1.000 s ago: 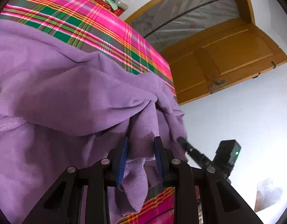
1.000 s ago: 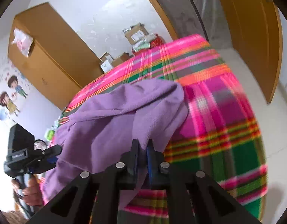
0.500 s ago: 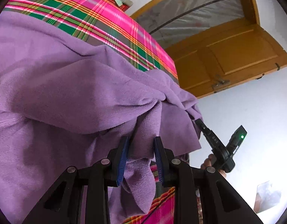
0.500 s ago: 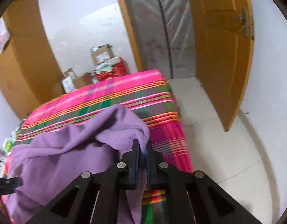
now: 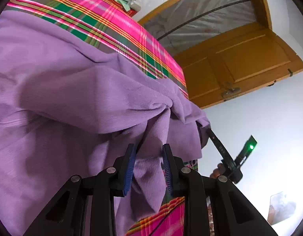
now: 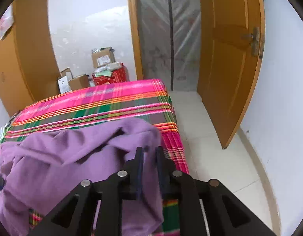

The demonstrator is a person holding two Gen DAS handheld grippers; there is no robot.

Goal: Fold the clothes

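Fleece garment (image 5: pixel 68 102) in purple lies bunched, no neat fold showing, over the plaid-covered surface (image 6: pixel 104 106); left gripper (image 5: pixel 148 167) and right gripper (image 6: pixel 149 163) each pinch a gathered edge, so folding remains unfinished.

The right hand-held gripper (image 6: pixel 149 153) swings away from the wardrobe side toward the open door (image 6: pixel 230 63), its jaws parting slightly around the purple garment (image 6: pixel 72 157). In the left wrist view, the garment spreads wider over the plaid-covered bed (image 5: pixel 116 31).
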